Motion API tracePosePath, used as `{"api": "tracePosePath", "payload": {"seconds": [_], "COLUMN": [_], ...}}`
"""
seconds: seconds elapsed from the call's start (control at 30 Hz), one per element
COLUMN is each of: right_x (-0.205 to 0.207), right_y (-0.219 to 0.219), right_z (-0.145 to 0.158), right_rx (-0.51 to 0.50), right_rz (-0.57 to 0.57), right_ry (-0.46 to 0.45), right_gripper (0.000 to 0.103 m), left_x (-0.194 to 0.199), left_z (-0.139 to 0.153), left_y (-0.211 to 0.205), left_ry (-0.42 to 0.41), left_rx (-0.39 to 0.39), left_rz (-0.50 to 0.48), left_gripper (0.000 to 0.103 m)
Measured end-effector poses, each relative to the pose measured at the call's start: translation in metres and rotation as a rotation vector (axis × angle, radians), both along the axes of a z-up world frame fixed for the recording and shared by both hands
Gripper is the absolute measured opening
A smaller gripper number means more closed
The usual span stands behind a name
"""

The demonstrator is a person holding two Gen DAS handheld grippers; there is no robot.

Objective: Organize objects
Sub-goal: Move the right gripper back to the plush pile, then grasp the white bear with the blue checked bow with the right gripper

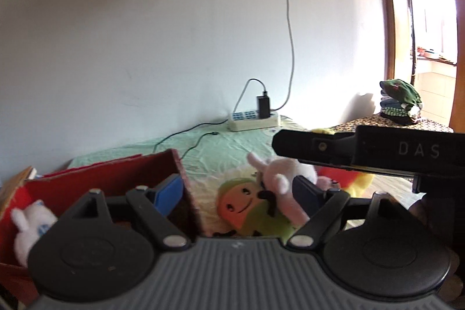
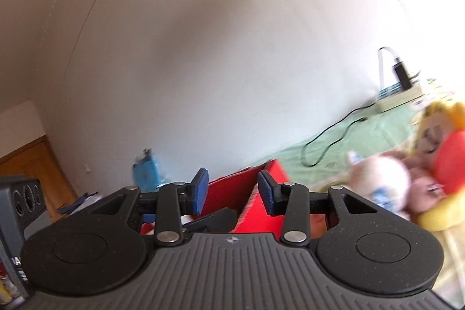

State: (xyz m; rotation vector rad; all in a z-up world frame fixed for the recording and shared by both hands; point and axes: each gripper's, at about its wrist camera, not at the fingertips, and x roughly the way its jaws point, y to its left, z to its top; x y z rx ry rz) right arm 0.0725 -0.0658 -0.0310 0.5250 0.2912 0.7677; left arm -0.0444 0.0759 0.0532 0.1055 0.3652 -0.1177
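Observation:
My left gripper is open above the bed, one blue pad over the red cardboard box, the other beside a white-pink bunny plush. A round green and orange plush with a smiling face lies between the fingers, further off and untouched. Inside the box sits a white plush. My right gripper is open with nothing in the gap, and the red box lies behind it. Its black body crosses the left wrist view. To its right lie a blurred white plush and a yellow-red plush.
A power strip with a black charger and trailing cables sits on the green sheet by the white wall. Folded clothes are stacked at the far right near a wooden door frame. A blue object stands beyond the box.

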Motion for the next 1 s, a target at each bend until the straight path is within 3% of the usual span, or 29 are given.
{"api": "tracePosePath", "payload": {"seconds": [0.33,0.43,0.53,0.77,1.0], "right_x": [0.048,0.061,0.073,0.068,0.077], "right_y": [-0.068,-0.081,-0.083,-0.08,-0.068], "right_z": [-0.054,-0.071,-0.079,-0.085,-0.094], "right_rx": [0.055,0.142,0.207,0.211,0.148], "right_rz": [-0.158,-0.112,-0.053,0.001,-0.016], "right_ry": [0.15,0.25,0.306,0.353,0.429], "right_gripper": [0.042,0.042,0.042,0.042,0.042], "left_x": [0.06,0.079,0.089,0.101,0.104], "left_z": [-0.038,-0.046,-0.055,-0.074,-0.076], "left_y": [-0.061,-0.063,-0.058,-0.037,-0.041], "left_ry": [0.082,0.109,0.153,0.238,0.212], "left_rx": [0.052,0.061,0.006,-0.114,-0.082], "left_rz": [-0.068,-0.062,-0.068,-0.058,-0.048], "left_gripper": [0.084,0.083,0.08,0.073,0.065]}}
